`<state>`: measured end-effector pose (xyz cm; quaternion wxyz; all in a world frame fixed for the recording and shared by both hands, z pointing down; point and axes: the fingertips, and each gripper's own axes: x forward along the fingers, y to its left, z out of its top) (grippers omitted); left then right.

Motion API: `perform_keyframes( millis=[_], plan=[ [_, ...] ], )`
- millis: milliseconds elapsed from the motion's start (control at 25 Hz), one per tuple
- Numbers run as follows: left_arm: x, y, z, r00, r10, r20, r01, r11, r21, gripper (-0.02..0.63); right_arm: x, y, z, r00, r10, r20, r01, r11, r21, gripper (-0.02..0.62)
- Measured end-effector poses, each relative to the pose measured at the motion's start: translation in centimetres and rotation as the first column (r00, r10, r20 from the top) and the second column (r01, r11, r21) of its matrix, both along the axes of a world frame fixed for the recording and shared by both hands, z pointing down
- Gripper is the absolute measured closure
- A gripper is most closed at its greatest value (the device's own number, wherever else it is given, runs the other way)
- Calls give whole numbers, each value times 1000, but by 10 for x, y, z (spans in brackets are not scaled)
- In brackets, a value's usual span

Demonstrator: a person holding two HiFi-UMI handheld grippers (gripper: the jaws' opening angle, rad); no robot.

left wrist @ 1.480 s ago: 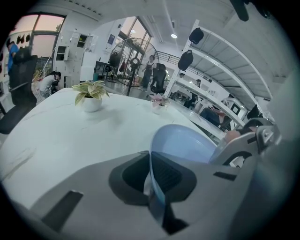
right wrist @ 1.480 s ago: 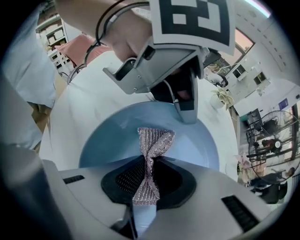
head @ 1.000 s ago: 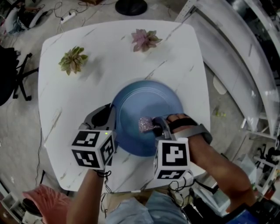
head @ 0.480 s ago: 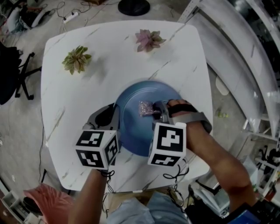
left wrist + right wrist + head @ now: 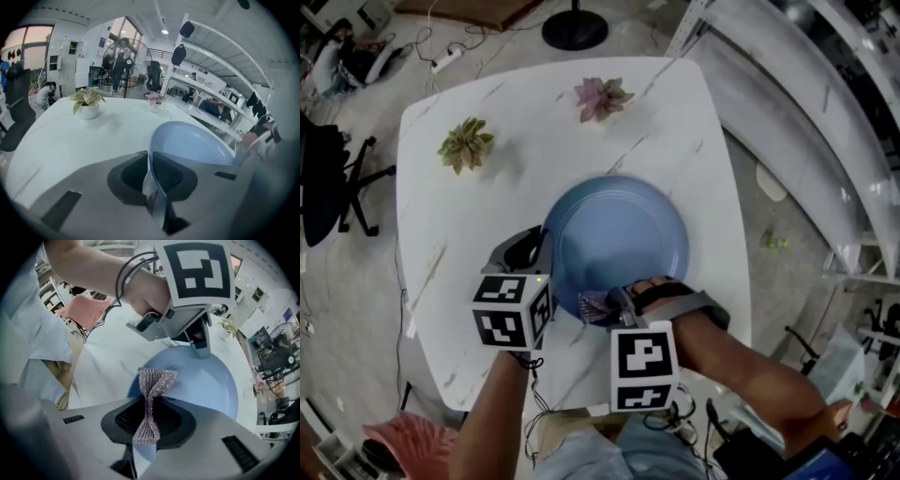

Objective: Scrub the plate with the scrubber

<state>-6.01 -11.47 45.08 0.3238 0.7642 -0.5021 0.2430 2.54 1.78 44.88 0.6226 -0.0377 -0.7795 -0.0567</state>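
Left gripper (image 5: 542, 264) clamped on left rim of blue plate (image 5: 623, 234), frame centre, on white table (image 5: 469, 206). Right gripper (image 5: 607, 306) pinching scrubber (image 5: 592, 302) at plate's lower rim.

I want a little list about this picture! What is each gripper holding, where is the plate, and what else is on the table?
left gripper: shut on the plate's rim
right gripper: shut on the scrubber, pinching its middle
scrubber: sparkly mesh, over the plate's near edge
plate: blue, in the middle of the table
table: white, marbled
also there: green plant and pink plant, far side
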Motion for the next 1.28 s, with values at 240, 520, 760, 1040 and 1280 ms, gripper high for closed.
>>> perform_keyframes(
  millis=[240, 520, 760, 1040, 1280],
  plan=[
    [-28, 16, -49, 997, 10, 71, -16, 996, 85, 561, 22, -2, -77, 976, 178, 124, -189, 979, 80, 512],
    [-45, 64, -256, 1000, -10, -18, 18, 881, 474, 588, -2, -6, -274, 739, 255, 623, -503, 825, 259, 509],
    [-35, 127, -419, 994, 19, -105, 69, 639, 766, 598, -17, 15, -422, 251, 74, 965, -791, 591, 160, 503],
    [-36, 180, -462, 997, -21, -77, 78, 478, 875, 600, -13, 43, -442, 44, 24, 999, -859, 511, 26, 497],
    [-40, 192, -466, 997, 0, -75, 66, 473, 878, 598, -16, 55, -441, 65, 3, 998, -881, 471, 56, 508]
  ],
)
